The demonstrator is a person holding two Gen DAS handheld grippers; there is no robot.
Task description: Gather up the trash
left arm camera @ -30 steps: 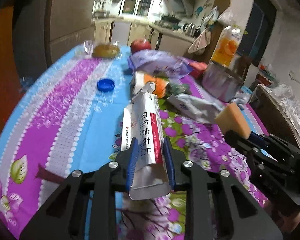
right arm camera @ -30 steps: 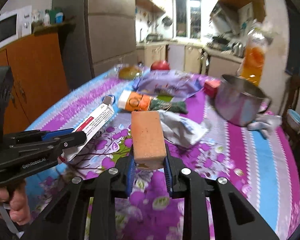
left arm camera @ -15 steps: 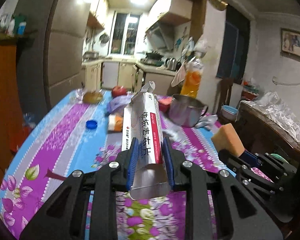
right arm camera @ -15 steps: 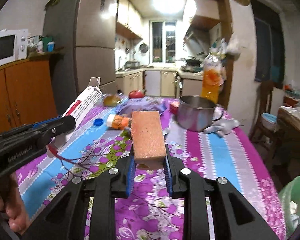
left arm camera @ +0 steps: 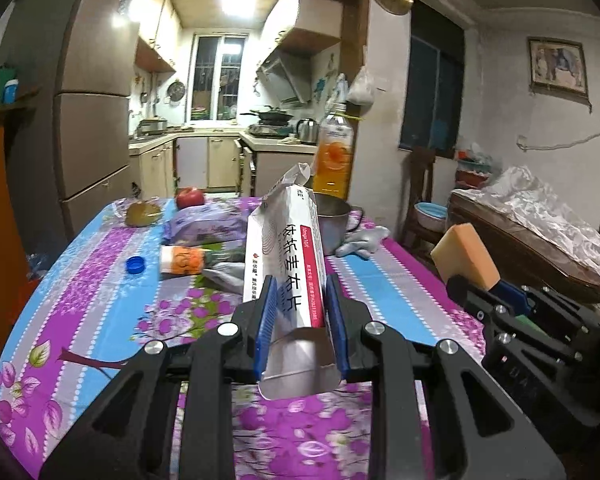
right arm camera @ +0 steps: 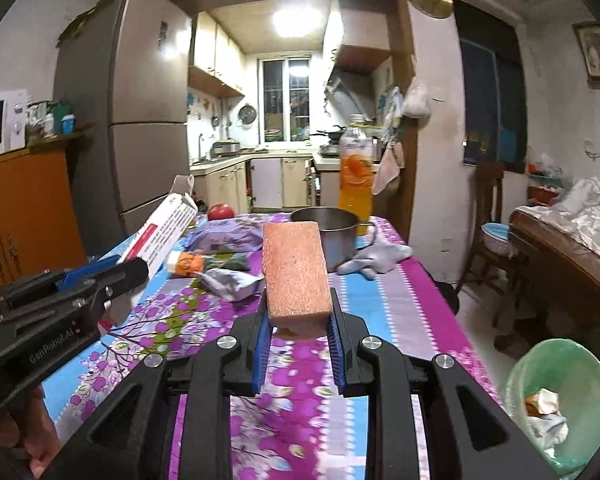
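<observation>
My left gripper [left arm camera: 298, 300] is shut on a long white and red medicine box [left arm camera: 286, 256], held tilted up above the table's near end. The same box [right arm camera: 164, 224] shows at the left of the right wrist view, sticking out of the left gripper [right arm camera: 120, 276]. My right gripper [right arm camera: 298, 312] is shut on an orange sponge block [right arm camera: 294, 264]; that sponge [left arm camera: 464, 256] appears at the right in the left wrist view. A green trash bin [right arm camera: 560, 384] with some scraps in it stands on the floor at the lower right, beside the table.
On the flowered tablecloth [left arm camera: 100, 292] lie a blue cap [left arm camera: 136, 265], an orange-labelled wrapper [left arm camera: 182, 259], a grey pouch [right arm camera: 228, 280], a purple bag [left arm camera: 204, 226], a steel pot [right arm camera: 328, 236], a grey glove [right arm camera: 374, 260], an apple and an orange drink bottle [right arm camera: 354, 172]. A chair and a wooden bench stand right.
Both grippers have risen and drawn back from the table, each still holding its item. The view has tilted up from the tabletop to the kitchen, and the green bin has come into sight.
</observation>
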